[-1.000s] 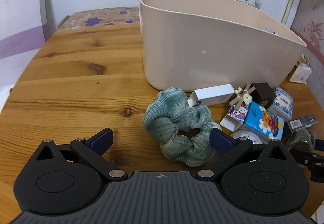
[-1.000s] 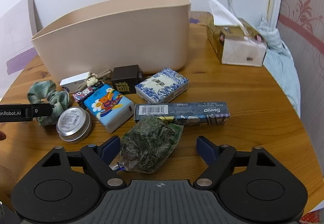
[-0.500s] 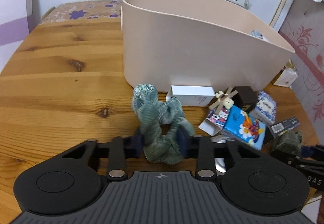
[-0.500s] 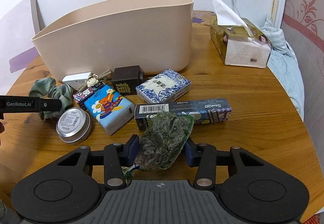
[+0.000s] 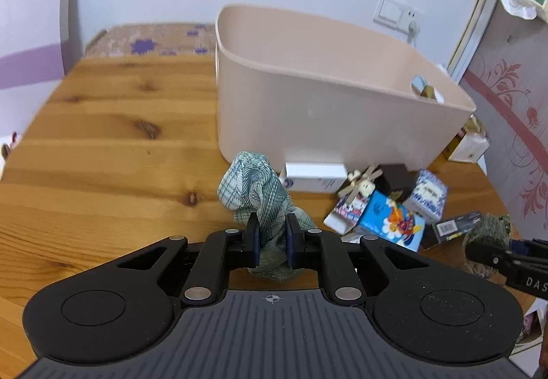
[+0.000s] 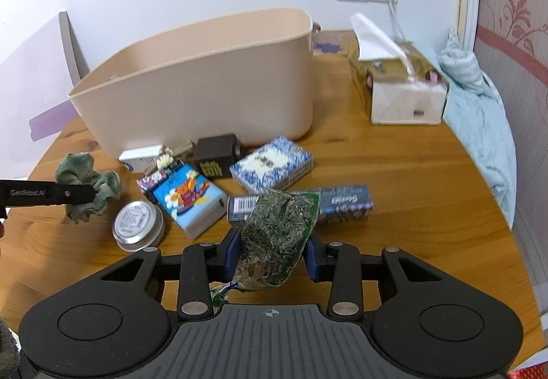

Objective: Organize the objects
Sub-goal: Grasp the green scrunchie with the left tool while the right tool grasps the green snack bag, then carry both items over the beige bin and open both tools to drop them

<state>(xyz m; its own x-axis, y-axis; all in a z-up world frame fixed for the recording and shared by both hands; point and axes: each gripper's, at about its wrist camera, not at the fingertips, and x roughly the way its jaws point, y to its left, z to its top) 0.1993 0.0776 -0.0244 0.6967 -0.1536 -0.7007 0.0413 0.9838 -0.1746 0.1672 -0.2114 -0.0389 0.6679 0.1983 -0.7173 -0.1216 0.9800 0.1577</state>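
My left gripper [image 5: 271, 238] is shut on a green plaid scrunchie [image 5: 255, 189] and holds it above the wooden table [image 5: 102, 146], in front of the beige bin [image 5: 308, 112]. The scrunchie also shows in the right wrist view [image 6: 87, 182]. My right gripper [image 6: 272, 252] is shut on a clear bag of dried green leaves [image 6: 277, 228], lifted off the table. The bin [image 6: 205, 91] stands behind the clutter.
On the table lie a round tin [image 6: 138, 225], a blue cartoon tissue pack [image 6: 188, 199], a blue-white pack [image 6: 270, 166], a dark long box [image 6: 342, 202], a brown box [image 6: 215, 160] and a white box [image 5: 313, 175]. A tissue box [image 6: 397, 88] stands at the right.
Both grippers closed, the left on the scrunchie and the right on the leaf bag, and both lifted their objects off the table.
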